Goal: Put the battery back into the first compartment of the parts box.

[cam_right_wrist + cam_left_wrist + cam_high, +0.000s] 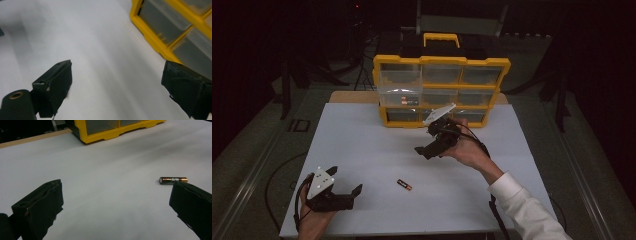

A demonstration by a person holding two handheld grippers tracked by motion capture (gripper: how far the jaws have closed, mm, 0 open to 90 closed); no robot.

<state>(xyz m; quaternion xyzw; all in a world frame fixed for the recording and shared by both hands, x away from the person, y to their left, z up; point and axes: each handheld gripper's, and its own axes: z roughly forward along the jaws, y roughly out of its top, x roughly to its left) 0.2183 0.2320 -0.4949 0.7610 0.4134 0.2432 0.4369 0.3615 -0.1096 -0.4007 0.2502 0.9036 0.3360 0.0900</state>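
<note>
A white surface carries a yellow drawer organizer at its far edge, with one clear drawer in the left column pulled partly out. The right gripper is held raised in front of the organizer, its fingers spread wide and holding nothing. The left gripper rests low at the near left, fingers likewise wide apart and empty. An AA battery lies flat on the surface, just to the right of the left gripper and apart from it; in the left gripper view the battery sits just beyond the right-hand finger. A pickup appears to be the step in hand. The fingers should be centred across the battery's short axis, lowered until they nearly touch the surface, then closed squarely so that rolling is prevented.
</note>
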